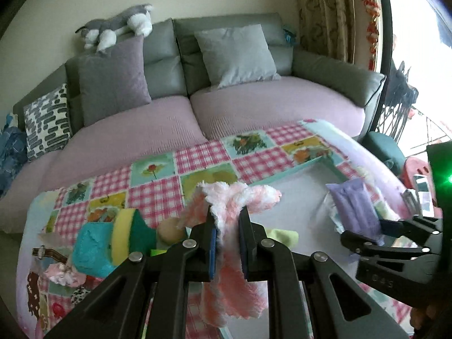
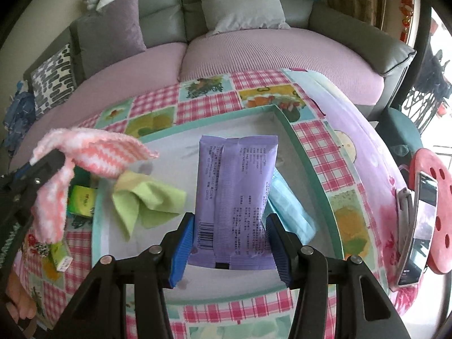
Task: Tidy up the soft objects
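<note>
Fingers of your left gripper clamp the pink fluffy cloth; right gripper fingers clamp the purple wipes packet over the tray.

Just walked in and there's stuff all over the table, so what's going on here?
A person is sorting soft items with two hand-held grippers. The left gripper is shut on a fluffy pink and white cloth, held above the table. The right gripper holds a purple packet between its fingers over a shallow teal-rimmed tray. A green cloth and a light blue packet already lie in the tray. Sponges and other small items wait on the patchwork tablecloth.
</note>
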Demonstrator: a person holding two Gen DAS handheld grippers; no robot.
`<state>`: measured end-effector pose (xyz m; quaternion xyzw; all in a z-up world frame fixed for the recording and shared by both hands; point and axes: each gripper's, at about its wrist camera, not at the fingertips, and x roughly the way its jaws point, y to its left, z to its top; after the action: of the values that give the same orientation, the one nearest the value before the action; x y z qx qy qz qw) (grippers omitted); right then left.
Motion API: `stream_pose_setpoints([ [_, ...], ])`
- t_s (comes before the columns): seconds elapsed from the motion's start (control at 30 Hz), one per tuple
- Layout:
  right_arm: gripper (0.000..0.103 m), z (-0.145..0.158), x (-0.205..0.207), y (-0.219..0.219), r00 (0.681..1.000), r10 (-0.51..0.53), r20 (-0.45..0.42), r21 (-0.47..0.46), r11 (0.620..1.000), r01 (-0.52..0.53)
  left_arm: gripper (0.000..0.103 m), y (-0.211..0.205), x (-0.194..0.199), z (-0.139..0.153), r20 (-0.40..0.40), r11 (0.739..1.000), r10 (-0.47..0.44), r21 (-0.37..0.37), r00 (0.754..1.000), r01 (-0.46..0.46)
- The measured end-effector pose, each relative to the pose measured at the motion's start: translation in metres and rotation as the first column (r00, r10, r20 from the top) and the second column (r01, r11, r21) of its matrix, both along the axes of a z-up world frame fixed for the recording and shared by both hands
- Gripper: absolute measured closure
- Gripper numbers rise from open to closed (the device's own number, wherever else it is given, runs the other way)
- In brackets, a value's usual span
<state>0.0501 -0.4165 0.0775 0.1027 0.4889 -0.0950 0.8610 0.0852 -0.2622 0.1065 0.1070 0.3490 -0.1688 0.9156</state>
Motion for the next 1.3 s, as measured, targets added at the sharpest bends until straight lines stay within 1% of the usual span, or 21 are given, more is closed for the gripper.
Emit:
stream_pose_setpoints([
  [0.23, 0.049, -0.017, 0.015, -0.005, 1.000, -0.005, -0.020, 0.013, 1.000, 0.005, 0.089, -0.013, 0.021, -0.035, -0.041, 1.000, -0.014, 0.014, 0.999, 0.015],
  [0.37, 0.049, -0.025, 0.019, -0.006, 0.999, -0.009, -0.037, 0.009, 1.000, 0.009, 0.089, -0.020, 0.031, -0.060, -0.103, 0.999, -0.014, 0.030, 0.995, 0.017],
  [0.47, 0.049, -0.031, 0.022, -0.008, 0.999, -0.014, -0.052, 0.015, 1.000, 0.014, 0.089, -0.023, 0.035, -0.074, -0.136, 0.999, -0.007, 0.040, 0.991, 0.012],
  [0.63, 0.049, -0.041, 0.024, -0.007, 0.996, -0.016, -0.090, -0.014, 1.000, 0.015, 0.089, -0.023, 0.038, -0.087, -0.180, 0.999, 0.002, 0.039, 0.984, 0.005],
  [0.77, 0.049, -0.048, 0.024, -0.006, 0.994, -0.011, -0.109, -0.016, 1.000, 0.009, 0.089, -0.019, 0.043, -0.099, -0.225, 0.999, 0.019, 0.038, 0.974, -0.011],
  [0.87, 0.049, -0.051, 0.025, -0.004, 0.993, -0.008, -0.121, -0.035, 0.999, 0.003, 0.088, -0.017, 0.044, -0.101, -0.240, 0.999, 0.023, 0.030, 0.970, -0.017],
  [1.07, 0.048, -0.052, 0.026, -0.003, 0.992, -0.002, -0.130, -0.049, 0.999, -0.004, 0.088, -0.018, 0.043, -0.101, -0.255, 0.999, 0.030, 0.050, 0.967, -0.018],
  [1.1, 0.048, -0.050, 0.025, -0.003, 0.992, -0.004, -0.129, -0.049, 0.999, -0.003, 0.085, -0.018, 0.043, -0.099, -0.263, 0.998, 0.035, 0.056, 0.964, -0.021],
  [1.13, 0.048, -0.048, 0.025, -0.004, 0.992, -0.005, -0.127, -0.049, 0.999, -0.001, 0.077, -0.018, 0.043, -0.096, -0.270, 0.998, 0.041, 0.061, 0.962, -0.025],
  [1.17, 0.048, -0.047, 0.024, -0.004, 0.992, -0.006, -0.125, -0.049, 0.999, 0.000, 0.071, -0.016, 0.043, -0.092, -0.275, 0.997, 0.048, 0.067, 0.960, -0.031],
  [1.2, 0.047, -0.045, 0.023, -0.004, 0.992, -0.005, -0.124, -0.050, 0.999, -0.001, 0.060, -0.015, 0.042, -0.088, -0.277, 0.997, 0.055, 0.069, 0.959, -0.038],
  [1.23, 0.046, -0.041, 0.022, -0.004, 0.993, -0.006, -0.118, -0.051, 0.999, -0.001, 0.055, -0.014, 0.041, -0.085, -0.277, 0.997, 0.059, 0.066, 0.959, -0.042],
  [1.3, 0.044, -0.036, 0.019, -0.003, 0.994, -0.006, -0.105, -0.049, 0.999, 0.001, 0.051, -0.009, 0.038, -0.073, -0.276, 0.997, 0.063, 0.053, 0.959, -0.050],
])
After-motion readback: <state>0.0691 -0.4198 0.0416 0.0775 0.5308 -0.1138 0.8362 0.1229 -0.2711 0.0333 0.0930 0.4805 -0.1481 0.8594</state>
